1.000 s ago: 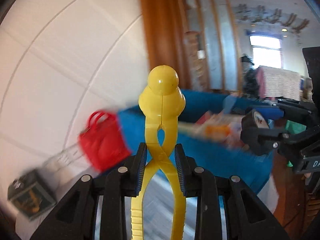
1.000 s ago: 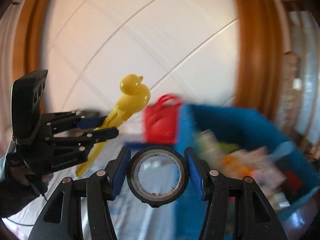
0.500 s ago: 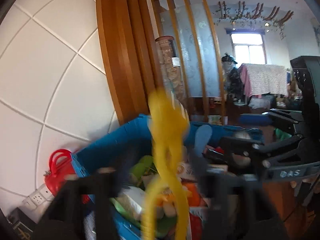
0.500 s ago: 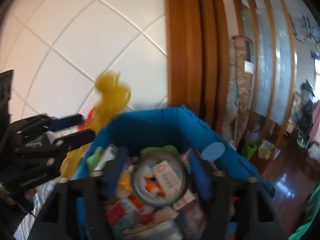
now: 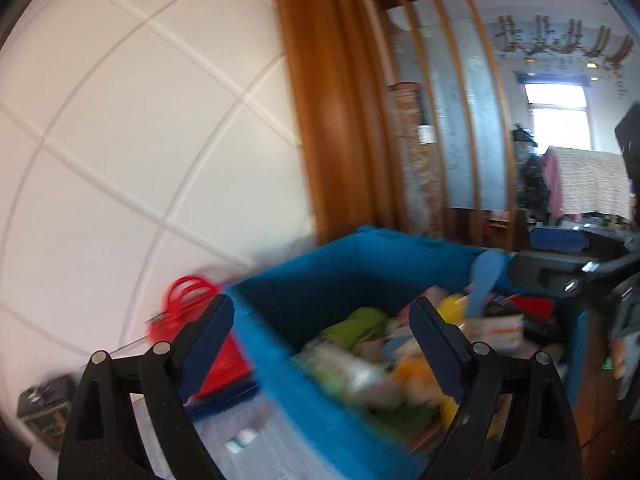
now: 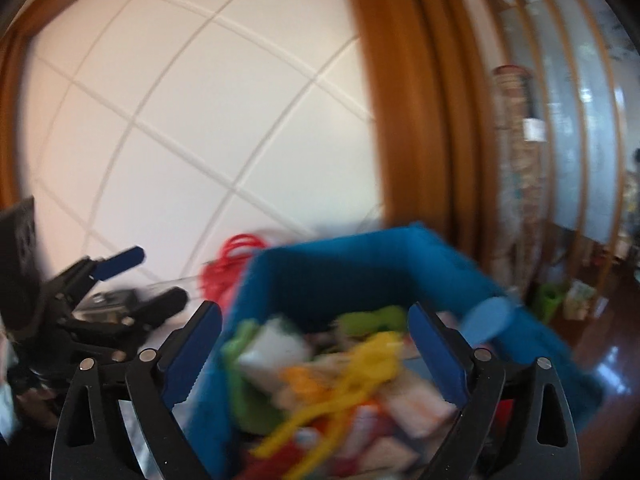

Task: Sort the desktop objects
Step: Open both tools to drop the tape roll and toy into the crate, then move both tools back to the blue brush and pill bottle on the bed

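While both hand-held grippers gape empty, yellow duck tongs below in blue bin.

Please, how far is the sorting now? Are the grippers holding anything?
Looks done: the yellow plastic duck tongs lie in the full blue fabric bin. In hand: nothing; left gripper and right gripper are open. Left: the red bag sits outside the bin.
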A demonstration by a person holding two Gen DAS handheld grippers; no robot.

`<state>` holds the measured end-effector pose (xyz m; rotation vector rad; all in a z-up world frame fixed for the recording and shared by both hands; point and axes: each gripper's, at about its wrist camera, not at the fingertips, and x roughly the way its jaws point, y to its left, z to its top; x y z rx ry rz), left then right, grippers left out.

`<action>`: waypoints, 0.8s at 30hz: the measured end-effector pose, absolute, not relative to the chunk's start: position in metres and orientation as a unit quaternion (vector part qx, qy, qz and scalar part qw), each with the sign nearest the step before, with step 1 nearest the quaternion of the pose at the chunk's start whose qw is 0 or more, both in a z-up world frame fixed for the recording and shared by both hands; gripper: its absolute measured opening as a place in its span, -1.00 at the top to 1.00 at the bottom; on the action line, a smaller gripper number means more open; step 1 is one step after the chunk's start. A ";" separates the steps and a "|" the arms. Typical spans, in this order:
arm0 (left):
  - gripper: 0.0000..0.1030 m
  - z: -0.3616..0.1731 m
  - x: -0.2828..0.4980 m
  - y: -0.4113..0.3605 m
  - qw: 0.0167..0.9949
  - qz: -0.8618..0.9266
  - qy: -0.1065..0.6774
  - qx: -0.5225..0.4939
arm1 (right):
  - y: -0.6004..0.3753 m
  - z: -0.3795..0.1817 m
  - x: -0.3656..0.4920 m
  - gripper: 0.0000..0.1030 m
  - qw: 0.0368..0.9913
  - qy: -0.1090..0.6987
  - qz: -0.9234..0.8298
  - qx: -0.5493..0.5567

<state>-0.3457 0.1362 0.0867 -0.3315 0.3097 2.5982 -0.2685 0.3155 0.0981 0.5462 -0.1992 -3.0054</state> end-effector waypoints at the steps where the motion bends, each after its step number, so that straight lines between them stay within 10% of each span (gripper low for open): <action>1: -0.78 0.081 -0.347 0.117 0.233 0.957 0.114 -0.126 | 0.303 0.098 -0.270 -0.88 0.054 -0.066 -0.980 0.181; 12: -0.80 0.024 -0.373 -0.054 0.114 0.967 0.116 -0.195 | 0.120 0.075 -0.324 -0.99 0.154 -0.077 -0.959 0.225; 24: -0.80 -0.057 -0.443 -0.133 0.098 0.957 0.081 -0.260 | 0.024 -0.084 -0.501 -0.90 0.084 -0.041 -0.927 0.363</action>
